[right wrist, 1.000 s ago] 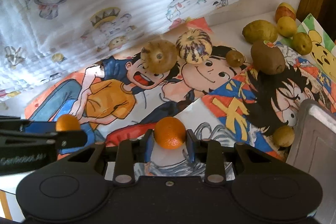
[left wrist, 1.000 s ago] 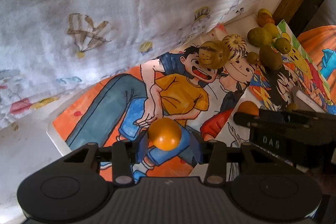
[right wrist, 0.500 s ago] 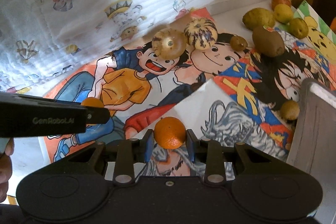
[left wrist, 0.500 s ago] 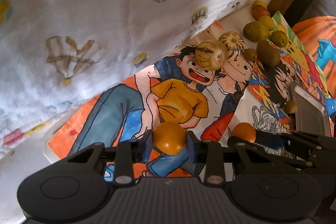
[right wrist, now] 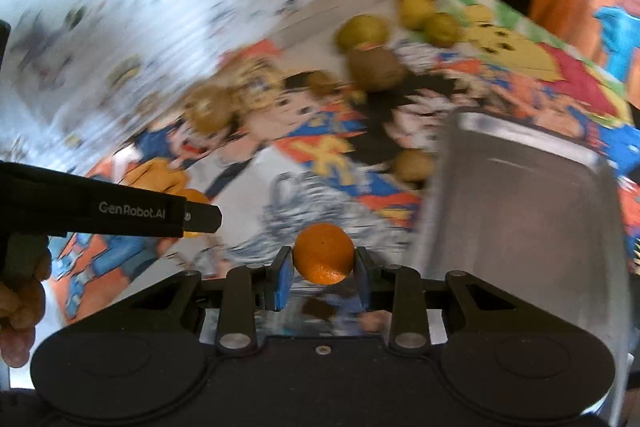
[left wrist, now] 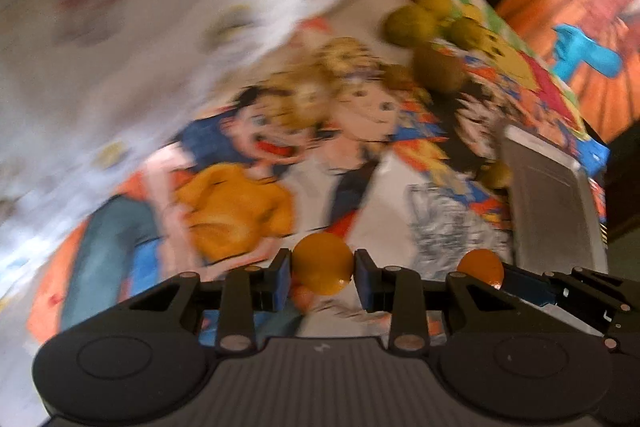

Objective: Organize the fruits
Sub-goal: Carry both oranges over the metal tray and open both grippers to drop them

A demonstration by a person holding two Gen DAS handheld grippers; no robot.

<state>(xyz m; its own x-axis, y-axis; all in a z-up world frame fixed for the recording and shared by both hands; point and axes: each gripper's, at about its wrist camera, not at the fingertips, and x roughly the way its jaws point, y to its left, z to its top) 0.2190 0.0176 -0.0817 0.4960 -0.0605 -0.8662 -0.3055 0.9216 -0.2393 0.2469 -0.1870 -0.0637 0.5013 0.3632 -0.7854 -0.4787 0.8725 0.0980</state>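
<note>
A: Left gripper (left wrist: 323, 269), left wrist view: both blue pads pressed on an orange fruit (left wrist: 323, 263), one on each flank. The fruit sits right at the fingertips, held clear of the cartoon-printed mat (left wrist: 240, 211).

B: Neighbours?

A: Right gripper (left wrist: 516, 277) enters from the lower right edge, just beside, carrying a second orange (left wrist: 479, 264). Metal tray (left wrist: 552, 203) lies at the mat's right edge, beyond that gripper. Loose yellow-green and brown fruits (left wrist: 408, 23) cluster at the mat's far right corner. Two round striped fruits at mid-mat are too blurred to name. A white printed cloth (left wrist: 160, 7) hangs along the far left side. Nothing stands between either orange and the tray.

B: Right wrist view?

A: Right gripper (right wrist: 323, 269) is clamped on its orange (right wrist: 323, 254), again at the tips and off the mat (right wrist: 320, 155). The tray's (right wrist: 520, 211) near rim is close on the right. One small yellowish fruit (right wrist: 412, 165) rests touching or just beside the tray's left wall; blur prevents deciding. The left gripper (right wrist: 200, 217) crosses from the left edge with its fruit partly hidden behind the finger. A hand (right wrist: 18, 307) shows at the lower left.
</note>
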